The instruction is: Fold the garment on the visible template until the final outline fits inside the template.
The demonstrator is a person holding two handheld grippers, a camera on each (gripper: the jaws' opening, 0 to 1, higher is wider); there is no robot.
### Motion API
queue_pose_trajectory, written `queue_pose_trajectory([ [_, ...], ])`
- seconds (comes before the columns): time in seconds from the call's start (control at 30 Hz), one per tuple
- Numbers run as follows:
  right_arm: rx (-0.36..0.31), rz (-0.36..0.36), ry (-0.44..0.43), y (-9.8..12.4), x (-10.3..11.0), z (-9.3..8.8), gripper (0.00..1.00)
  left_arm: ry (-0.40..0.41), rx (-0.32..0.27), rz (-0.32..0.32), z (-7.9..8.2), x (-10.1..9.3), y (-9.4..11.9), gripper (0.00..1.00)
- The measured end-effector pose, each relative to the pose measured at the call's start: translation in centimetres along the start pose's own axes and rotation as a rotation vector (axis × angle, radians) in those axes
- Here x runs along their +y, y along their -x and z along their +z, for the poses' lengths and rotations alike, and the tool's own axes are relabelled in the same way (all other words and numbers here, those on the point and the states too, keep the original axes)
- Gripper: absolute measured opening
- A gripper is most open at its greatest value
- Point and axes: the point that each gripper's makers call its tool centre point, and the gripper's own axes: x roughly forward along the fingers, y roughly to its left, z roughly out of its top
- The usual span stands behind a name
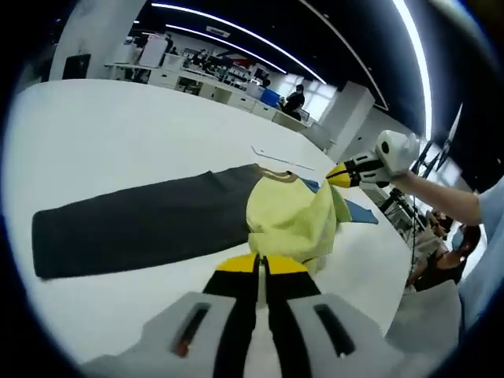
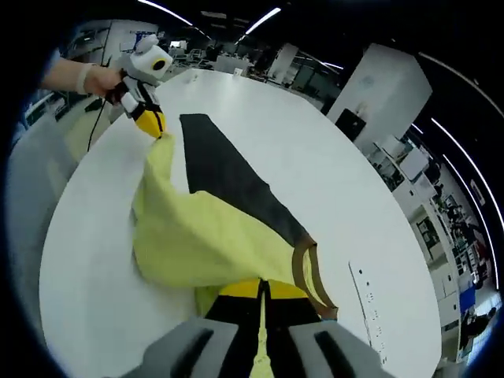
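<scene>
A pale yellow garment (image 1: pixel 291 216) with a brown collar (image 1: pixel 276 175) hangs bunched between my two grippers above a white table (image 1: pixel 118 134). Under it lies the dark grey template (image 1: pixel 142 224), long and flat. In the left gripper view my left gripper (image 1: pixel 258 264) is shut on the garment's near edge, and the right gripper (image 1: pixel 340 178) pinches the far side. In the right gripper view my right gripper (image 2: pixel 262 288) is shut on the garment (image 2: pixel 205 236) beside the collar (image 2: pixel 309 276). The left gripper (image 2: pixel 151 123) holds the far end over the template (image 2: pixel 224 173).
A blue patch (image 1: pixel 362 211) lies on the table behind the garment. A thin marked strip (image 2: pixel 366 303) sits near the table's right edge. Gloved hands (image 2: pixel 88 79) hold the grippers. Office desks (image 1: pixel 228 83) and a seated person (image 1: pixel 295 98) stand beyond the table.
</scene>
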Motion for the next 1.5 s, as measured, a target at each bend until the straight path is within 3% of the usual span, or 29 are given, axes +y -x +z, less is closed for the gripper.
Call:
queue_pose_trajectory([
  [0.23,0.000,-0.025,-0.040,-1.8,-2.0,-0.4,0.00,-0.002,-0.018,0.045,1.3,1.2,-1.8,0.00],
  [0.43,0.006,-0.009,-0.116,-3.6,-2.7,-1.6,0.00,0.012,-0.004,0.049,1.1,1.7,-2.8,0.00],
  [0.8,0.046,0.018,-0.148,-5.6,-1.9,-3.5,0.00,0.018,0.023,0.046,0.2,1.7,-3.4,0.00],
  [1.23,0.086,0.046,-0.176,-6.2,-1.1,-4.7,0.00,0.036,0.035,0.038,-0.6,1.5,-3.5,0.00],
  [1.5,0.009,-0.015,-0.302,-4.3,-2.5,-4.2,0.24,0.037,0.036,0.035,-0.6,1.5,-3.2,0.00],
])
